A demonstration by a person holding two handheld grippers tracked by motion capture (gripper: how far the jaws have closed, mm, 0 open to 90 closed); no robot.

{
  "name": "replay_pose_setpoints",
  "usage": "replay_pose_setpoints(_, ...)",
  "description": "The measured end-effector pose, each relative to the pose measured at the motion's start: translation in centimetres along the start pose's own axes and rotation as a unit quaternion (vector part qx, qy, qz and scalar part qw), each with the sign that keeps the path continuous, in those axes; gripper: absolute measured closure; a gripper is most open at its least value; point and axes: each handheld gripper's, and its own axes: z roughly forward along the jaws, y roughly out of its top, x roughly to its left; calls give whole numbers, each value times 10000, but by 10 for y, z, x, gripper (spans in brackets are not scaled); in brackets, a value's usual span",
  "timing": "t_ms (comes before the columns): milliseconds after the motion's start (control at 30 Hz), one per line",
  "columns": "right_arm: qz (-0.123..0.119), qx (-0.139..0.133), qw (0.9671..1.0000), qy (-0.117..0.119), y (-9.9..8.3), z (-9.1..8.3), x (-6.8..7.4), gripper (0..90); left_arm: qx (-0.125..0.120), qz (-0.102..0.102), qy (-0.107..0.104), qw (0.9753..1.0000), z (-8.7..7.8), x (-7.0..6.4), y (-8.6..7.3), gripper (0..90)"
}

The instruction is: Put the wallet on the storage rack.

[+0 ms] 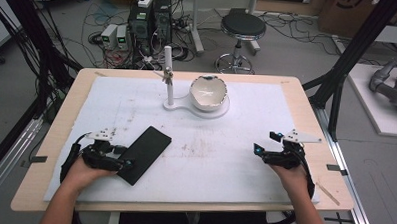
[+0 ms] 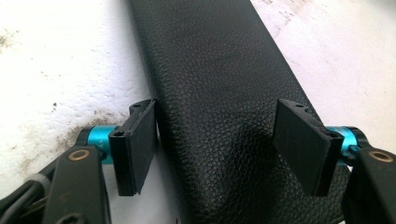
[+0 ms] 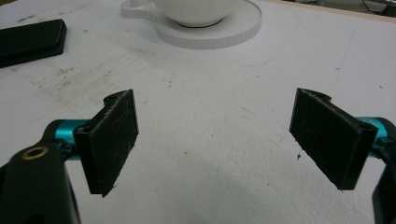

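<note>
A flat black leather case (image 1: 145, 152) lies slanted on the white foam board (image 1: 210, 157), left of centre. My left gripper (image 1: 126, 158) is at the case's near end. In the left gripper view the case (image 2: 219, 84) runs between the jaws, which are open. The left pad (image 2: 137, 144) stands beside the case's edge and the right pad (image 2: 303, 144) hangs over its other side. My right gripper (image 1: 265, 143) rests at the board's right, open, with only bare board between its pads (image 3: 112, 140).
A white bowl (image 1: 207, 91) sits on a white round base (image 1: 220, 111) with an upright post (image 1: 168, 73) at the back centre. The right gripper view shows the bowl (image 3: 194, 9) and the case (image 3: 30, 42) farther off. A wooden table rim (image 1: 45, 151) surrounds the board.
</note>
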Motion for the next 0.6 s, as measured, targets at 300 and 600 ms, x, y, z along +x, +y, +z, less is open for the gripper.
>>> replay_pose_setpoints(300,-46,28,10000,-11,0,1,1,158,-45,-345,-63,9994,-3,5,1,519)
replay_pose_setpoints(600,-48,-2,10000,-13,1,0,2,158,39,111,-17,9999,-4,-4,12,725)
